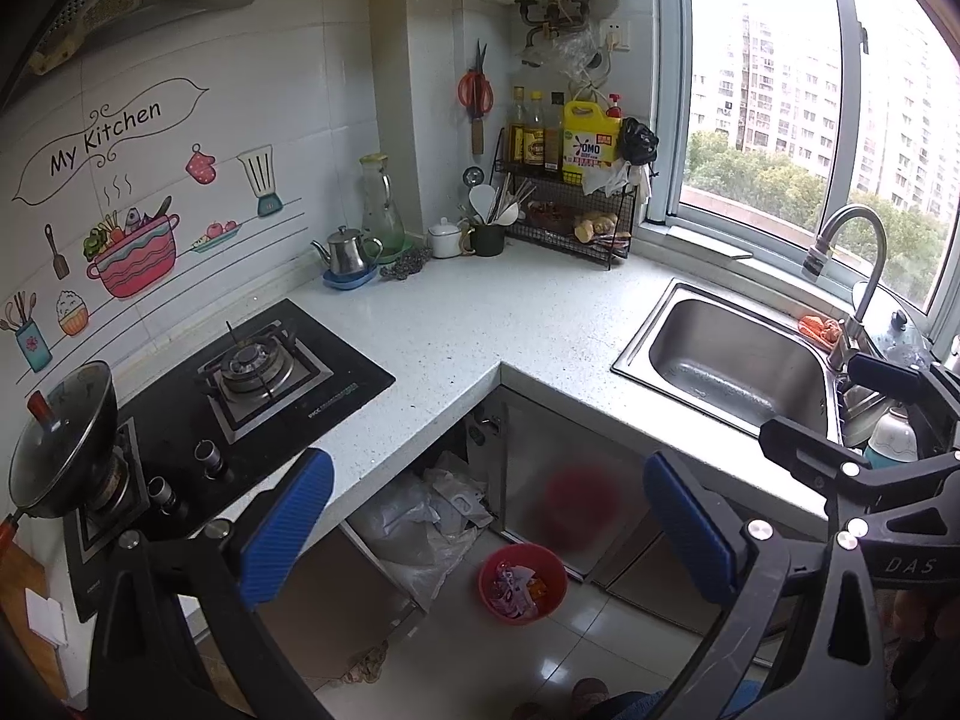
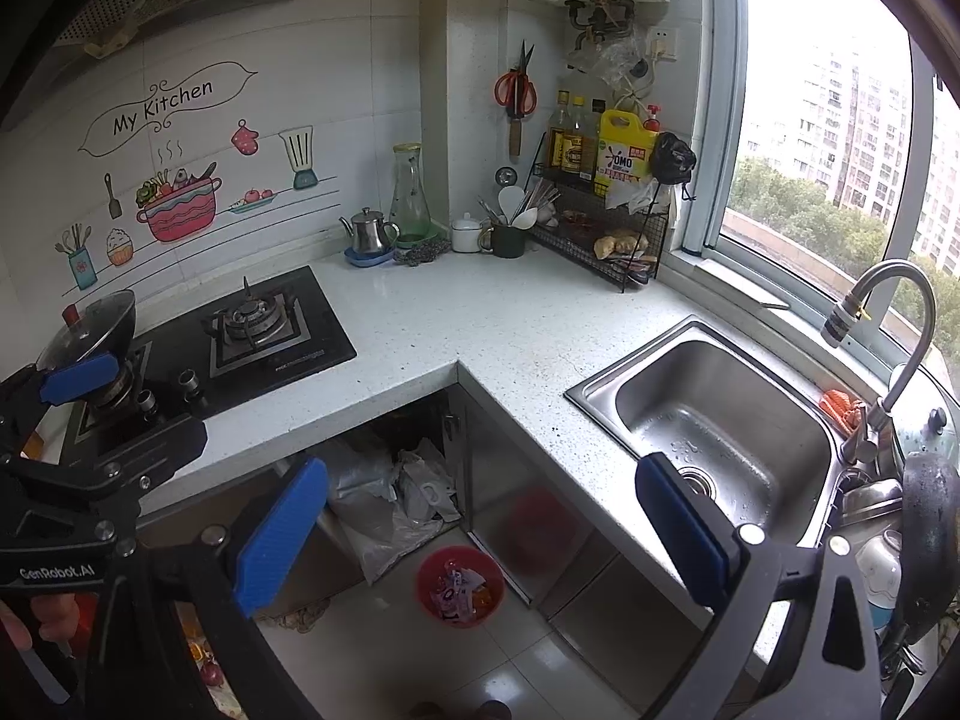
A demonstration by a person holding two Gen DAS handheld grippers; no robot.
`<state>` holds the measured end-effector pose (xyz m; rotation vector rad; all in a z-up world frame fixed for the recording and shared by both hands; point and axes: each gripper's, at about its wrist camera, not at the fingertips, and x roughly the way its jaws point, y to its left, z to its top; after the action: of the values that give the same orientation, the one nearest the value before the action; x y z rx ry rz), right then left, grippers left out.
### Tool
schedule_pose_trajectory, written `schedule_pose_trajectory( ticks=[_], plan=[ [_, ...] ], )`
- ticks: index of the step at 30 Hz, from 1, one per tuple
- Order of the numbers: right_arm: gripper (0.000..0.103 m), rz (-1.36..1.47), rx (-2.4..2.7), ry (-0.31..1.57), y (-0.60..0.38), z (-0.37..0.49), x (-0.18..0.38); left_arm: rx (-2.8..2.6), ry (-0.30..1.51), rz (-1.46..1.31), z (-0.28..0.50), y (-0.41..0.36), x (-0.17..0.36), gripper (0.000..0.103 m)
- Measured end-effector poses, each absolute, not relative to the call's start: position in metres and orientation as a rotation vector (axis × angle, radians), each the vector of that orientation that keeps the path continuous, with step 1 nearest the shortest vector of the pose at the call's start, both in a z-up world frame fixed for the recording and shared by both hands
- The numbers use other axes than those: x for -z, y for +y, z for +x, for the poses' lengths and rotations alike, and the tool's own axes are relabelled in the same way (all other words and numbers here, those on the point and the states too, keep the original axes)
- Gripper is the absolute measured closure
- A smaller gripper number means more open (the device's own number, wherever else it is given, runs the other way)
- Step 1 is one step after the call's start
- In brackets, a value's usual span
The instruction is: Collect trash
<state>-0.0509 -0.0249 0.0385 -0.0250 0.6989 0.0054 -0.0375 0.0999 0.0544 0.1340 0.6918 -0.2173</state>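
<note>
A small red bin [image 1: 522,582] [image 2: 460,585] stands on the tiled floor in the inner corner of the L-shaped counter, holding several crumpled wrappers. Just behind it, crumpled plastic bags [image 1: 420,516] [image 2: 384,498] lie in an open cabinet space under the counter. My left gripper [image 1: 489,531] is open, its blue pads wide apart, high above the floor with the bin below and between them. My right gripper [image 2: 483,534] is also open and empty, held at a similar height to the right of the left one, over the counter edge by the sink.
The white speckled countertop [image 1: 480,312] carries a black gas hob [image 1: 258,372] with a lidded wok [image 1: 60,438] at the left. A steel sink [image 2: 720,420] with a tap sits at the right, dishes beside it. A wire rack of bottles [image 1: 570,192] fills the back corner.
</note>
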Motion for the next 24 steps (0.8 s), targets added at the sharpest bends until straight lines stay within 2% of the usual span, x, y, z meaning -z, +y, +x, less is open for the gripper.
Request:
schedule_pose_trajectory(
  ticks=[24],
  plan=[
    [0.001,-0.022,0.016,0.716,-0.027,-0.048,-0.038,0.227,0.716,0.129,-0.035,0.086,-0.052,0.001]
  ],
)
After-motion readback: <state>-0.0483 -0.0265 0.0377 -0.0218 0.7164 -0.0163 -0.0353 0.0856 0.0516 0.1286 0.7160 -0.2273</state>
